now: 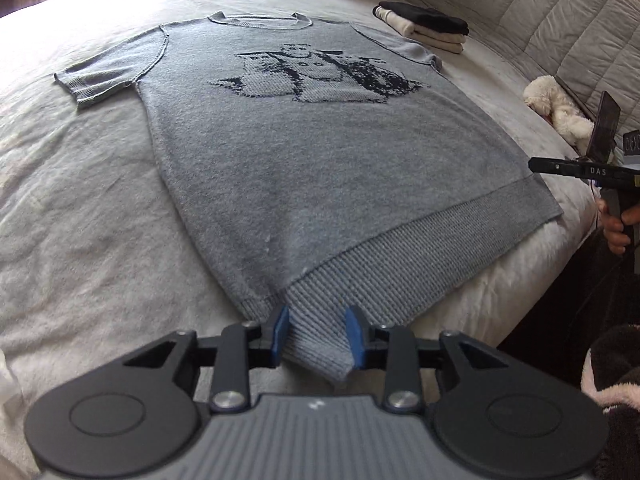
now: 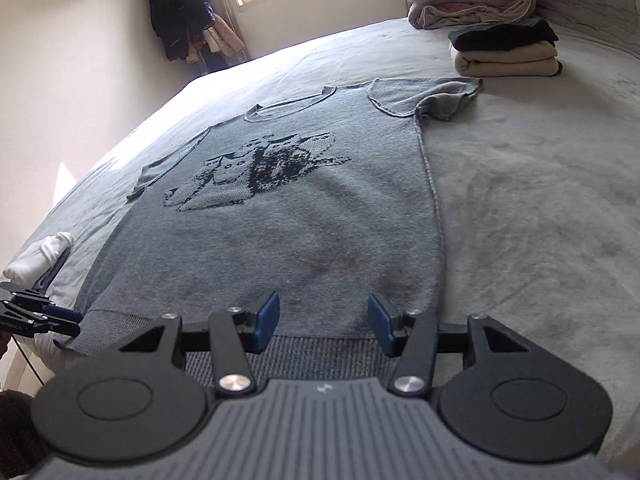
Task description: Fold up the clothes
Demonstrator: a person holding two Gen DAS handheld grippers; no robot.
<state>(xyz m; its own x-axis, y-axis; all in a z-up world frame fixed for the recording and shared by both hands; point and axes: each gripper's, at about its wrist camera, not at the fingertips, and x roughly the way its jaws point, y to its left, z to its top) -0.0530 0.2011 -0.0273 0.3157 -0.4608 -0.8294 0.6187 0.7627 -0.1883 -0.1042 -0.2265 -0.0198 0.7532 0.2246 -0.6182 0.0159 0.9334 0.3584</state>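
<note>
The grey knit top [image 1: 320, 152] is lying flat and face up on the bed [image 1: 80, 200], collar at the far end and ribbed hem [image 1: 400, 272] at the near edge, so the step in hand, as I judge it, is taking a fresh hold for the first fold; it is worth gripping both layers of the knit at matching points on each side, lifting evenly, and keeping the printed front from bunching. Going from the left, the left sleeve [image 1: 96, 80] is spreading flat while the right sleeve [image 2: 444, 100] is looking rumpled near the folded pile [image 2: 504, 52], and smoothing it first should give a cleaner fold. The left gripper [image 1: 318, 336] is hovering at the near left corner of the hem with its jaws standing apart; the corner is draping between the blue pads [image 1: 281, 330], seemingly brushing them but not pinched. Further right, the right gripper [image 2: 322, 322] is hanging over the hem toward the top's right side, jaws wide and holding nothing, the ribbed band passing beneath them.
</note>
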